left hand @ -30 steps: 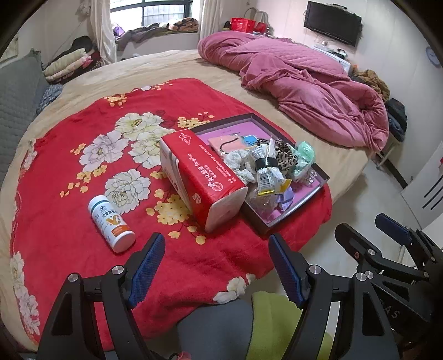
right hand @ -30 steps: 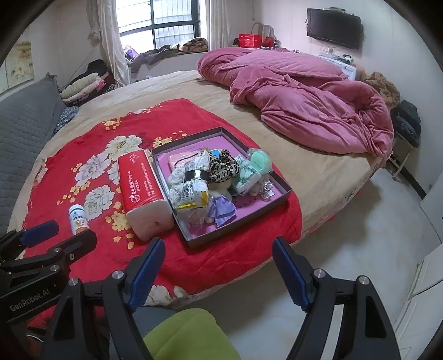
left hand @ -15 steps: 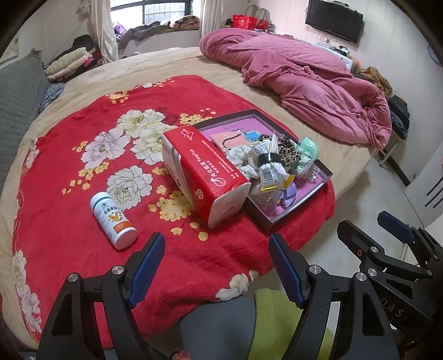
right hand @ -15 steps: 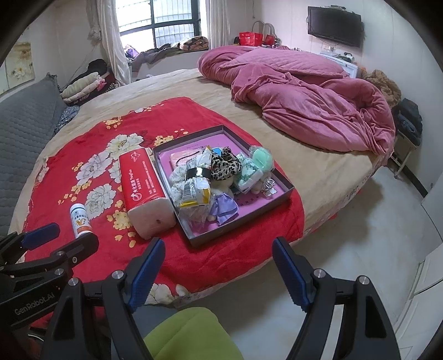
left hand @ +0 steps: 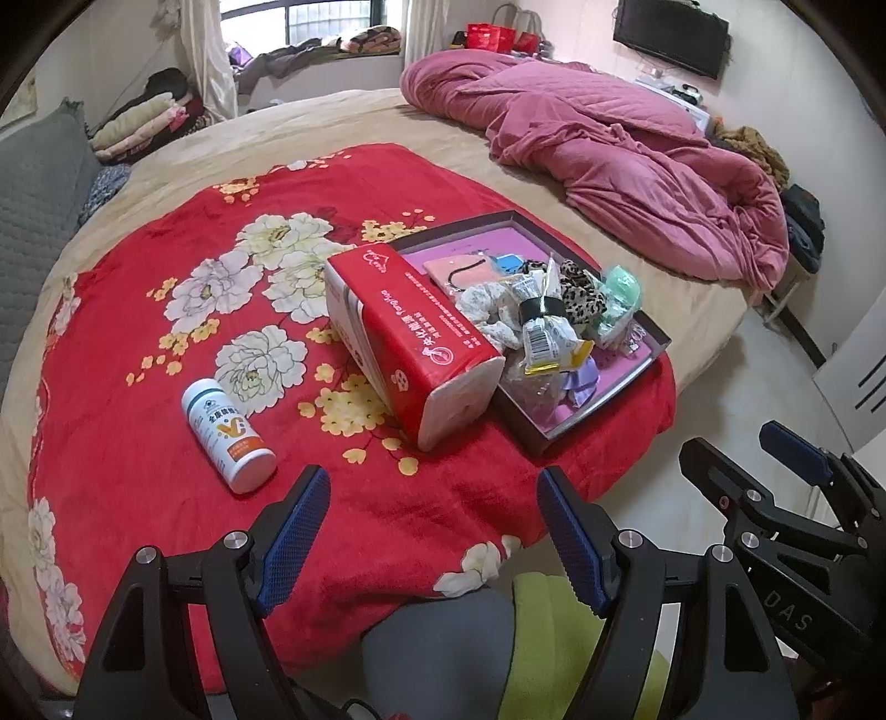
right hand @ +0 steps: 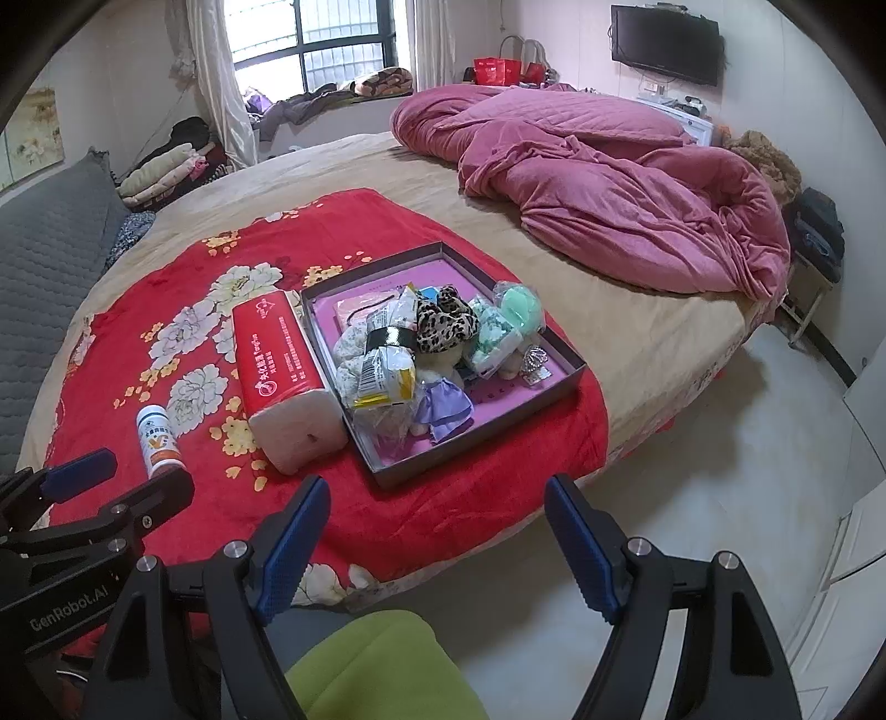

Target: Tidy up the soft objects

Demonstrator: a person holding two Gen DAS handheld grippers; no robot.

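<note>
Nearest to me, my left gripper [left hand: 429, 531] holds its blue-padded jaws wide apart with nothing between them, above the near edge of the red floral blanket [left hand: 138, 443]. My right gripper [right hand: 434, 543] likewise has its jaws spread and empty, above the blanket's edge and the pale floor [right hand: 720, 471]. A grey and lime-green garment [right hand: 382, 664] of the person lies below both.

On the blanket, just beyond my left jaws, a white pill bottle [left hand: 228, 437] lies on its side. Farther in, a red tissue pack [left hand: 407, 338] lies lengthwise, touching the left wall of a shallow dark box [right hand: 482, 459] with a purple floor. The soft objects are heaped inside this box: a leopard-print scrunchie [right hand: 446, 327], a pale floral scrunchie [right hand: 349, 354], a mint-green puff [right hand: 520, 307], a lilac cloth piece [right hand: 446, 407] and a crinkled packet [right hand: 385, 376] banded in black. A pink card [right hand: 360, 307] lies flat at the box's rear.

Beyond, a crumpled pink quilt [right hand: 609, 194] covers the far side of the beige bed [right hand: 637, 327]. A television [right hand: 664, 44] hangs on the far wall.
</note>
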